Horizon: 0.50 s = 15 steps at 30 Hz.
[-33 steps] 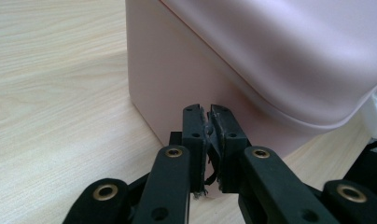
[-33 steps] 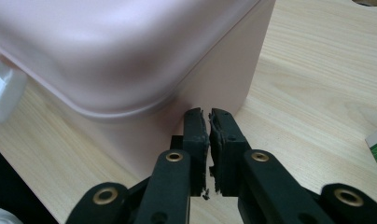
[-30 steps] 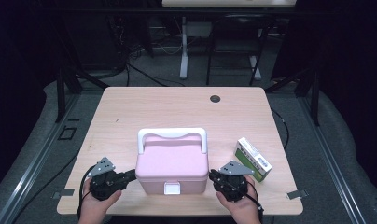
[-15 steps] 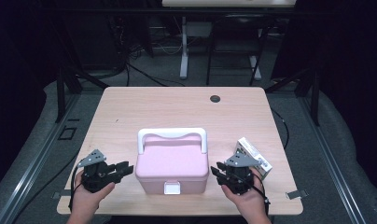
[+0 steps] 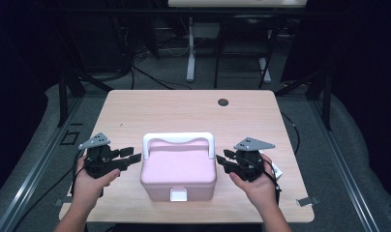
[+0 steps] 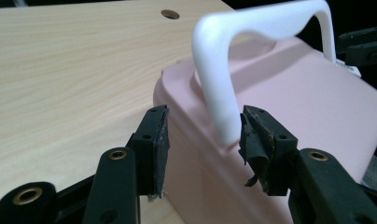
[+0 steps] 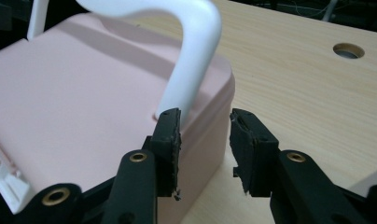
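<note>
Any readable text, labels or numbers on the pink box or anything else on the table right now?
None can be read.
Pink box: plain lid, no print visible.
White latch: no marking visible.
White handle: blank.
White item behind the right gripper: mostly hidden, any print is too small to read.

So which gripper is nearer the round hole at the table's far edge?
Right. The right gripper sits at the pink box's right side, below the hole. The left gripper is at the box's left side, farther across the table.
</note>
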Each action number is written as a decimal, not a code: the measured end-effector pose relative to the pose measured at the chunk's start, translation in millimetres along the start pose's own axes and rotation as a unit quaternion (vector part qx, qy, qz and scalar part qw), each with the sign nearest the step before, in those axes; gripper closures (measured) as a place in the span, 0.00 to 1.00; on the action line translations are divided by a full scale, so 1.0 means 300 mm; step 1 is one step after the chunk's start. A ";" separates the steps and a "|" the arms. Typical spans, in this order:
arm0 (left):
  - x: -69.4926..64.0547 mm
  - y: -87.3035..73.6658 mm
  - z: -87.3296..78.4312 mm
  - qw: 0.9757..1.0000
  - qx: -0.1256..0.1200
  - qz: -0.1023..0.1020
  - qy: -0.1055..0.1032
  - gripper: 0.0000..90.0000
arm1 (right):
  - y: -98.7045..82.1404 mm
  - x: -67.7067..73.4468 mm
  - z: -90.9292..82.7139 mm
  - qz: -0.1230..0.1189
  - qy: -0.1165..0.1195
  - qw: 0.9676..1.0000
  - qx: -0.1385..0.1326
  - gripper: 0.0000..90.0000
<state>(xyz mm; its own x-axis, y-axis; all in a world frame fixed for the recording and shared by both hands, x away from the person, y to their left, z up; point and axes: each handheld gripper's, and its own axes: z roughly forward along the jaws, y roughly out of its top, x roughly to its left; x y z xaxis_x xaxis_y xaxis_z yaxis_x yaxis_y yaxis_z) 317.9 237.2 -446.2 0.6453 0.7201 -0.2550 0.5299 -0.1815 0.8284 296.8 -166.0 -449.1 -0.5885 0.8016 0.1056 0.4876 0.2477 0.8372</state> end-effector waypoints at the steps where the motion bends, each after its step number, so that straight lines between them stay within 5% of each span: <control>1: -0.002 0.013 0.008 1.000 0.002 0.002 -0.001 0.56 | 0.012 0.000 0.004 0.000 0.003 1.000 -0.003 0.68; 8: -0.009 0.074 0.057 1.000 0.013 0.005 -0.005 0.51 | 0.093 0.005 0.034 0.004 0.029 1.000 -0.010 0.67; 15: -0.011 0.063 0.074 1.000 0.015 -0.001 -0.026 0.53 | 0.096 0.011 0.058 0.010 0.027 1.000 -0.007 0.65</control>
<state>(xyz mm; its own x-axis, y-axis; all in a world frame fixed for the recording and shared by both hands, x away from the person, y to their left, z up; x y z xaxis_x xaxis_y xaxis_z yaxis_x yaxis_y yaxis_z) 337.9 216.6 -440.8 0.6720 0.6846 -0.2824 0.5464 -0.2009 0.8131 320.1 -146.8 -433.9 -0.6134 0.7752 0.1510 0.4904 0.2240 0.8422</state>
